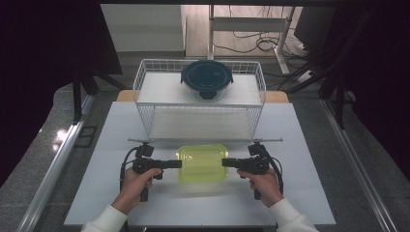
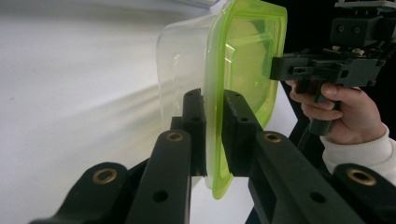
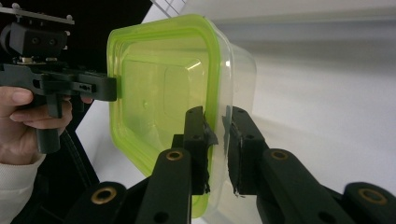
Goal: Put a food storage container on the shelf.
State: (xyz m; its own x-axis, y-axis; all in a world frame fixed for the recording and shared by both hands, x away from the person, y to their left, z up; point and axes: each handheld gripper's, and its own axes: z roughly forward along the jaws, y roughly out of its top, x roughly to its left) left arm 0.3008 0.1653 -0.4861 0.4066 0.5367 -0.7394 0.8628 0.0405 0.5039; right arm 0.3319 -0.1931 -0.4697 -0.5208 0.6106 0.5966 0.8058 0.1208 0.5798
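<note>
Now each hand-held gripper pinches an opposite rim of the green-lidded container.

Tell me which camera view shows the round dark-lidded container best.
The high view: the round container sits whole on the wire rack's top shelf. Both gripper views look at the green-lidded box instead.

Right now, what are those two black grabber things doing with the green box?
A person is holding a clear container with a green lid between two grabbers. The left gripper pinches the lid's rim on one side and the right gripper pinches the other side, both shut on it. It sits just in front of a white wire rack, where a round container with a dark lid rests on the top shelf.
</note>
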